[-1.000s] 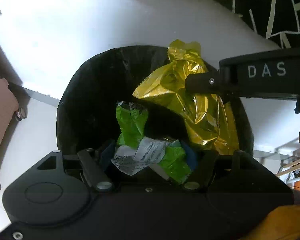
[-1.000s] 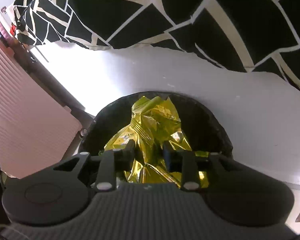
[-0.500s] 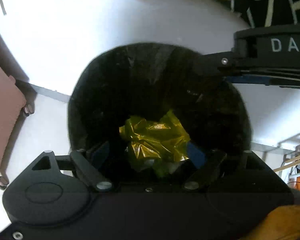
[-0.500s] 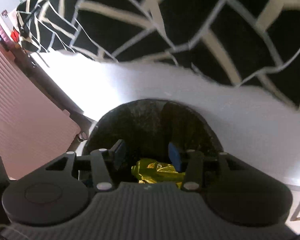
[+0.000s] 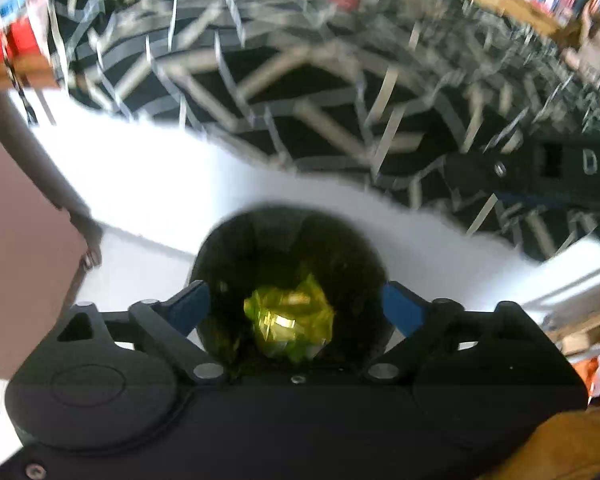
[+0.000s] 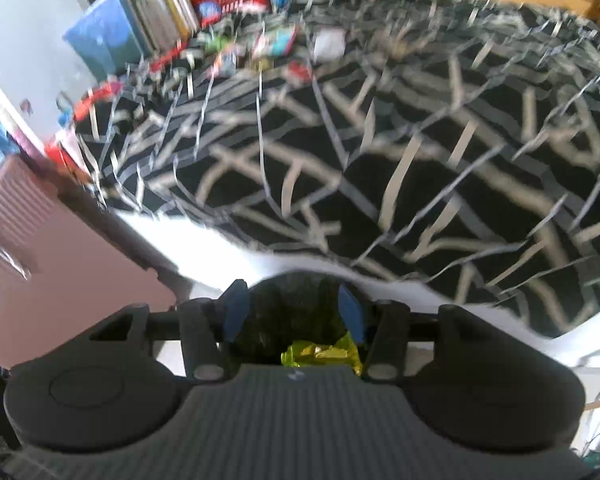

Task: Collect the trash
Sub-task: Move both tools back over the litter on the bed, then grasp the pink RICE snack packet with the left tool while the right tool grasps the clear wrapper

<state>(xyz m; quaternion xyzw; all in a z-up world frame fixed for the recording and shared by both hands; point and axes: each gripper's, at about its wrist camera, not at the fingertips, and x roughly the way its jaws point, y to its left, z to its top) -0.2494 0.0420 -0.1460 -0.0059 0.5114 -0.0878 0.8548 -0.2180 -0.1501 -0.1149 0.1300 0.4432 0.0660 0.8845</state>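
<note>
Your yellow foil wrapper (image 5: 290, 326) lies crumpled and glinting at the bottom of the black-lined bin (image 5: 288, 240), lower centre of both wrist views (green tinge at its edges). Left gripper (image 5: 296, 310): jaws wide and opening, nothing between them. Right gripper (image 6: 294, 314): jaws parted, empty. The patterned black rug (image 6: 420, 152) is blurred.

Foil wrapper (image 5: 290, 322) inside bin (image 5: 288, 240); bin on floor (image 5: 160, 184); rug (image 6: 380, 168) behind; books (image 6: 156, 12) beyond rug.
</note>
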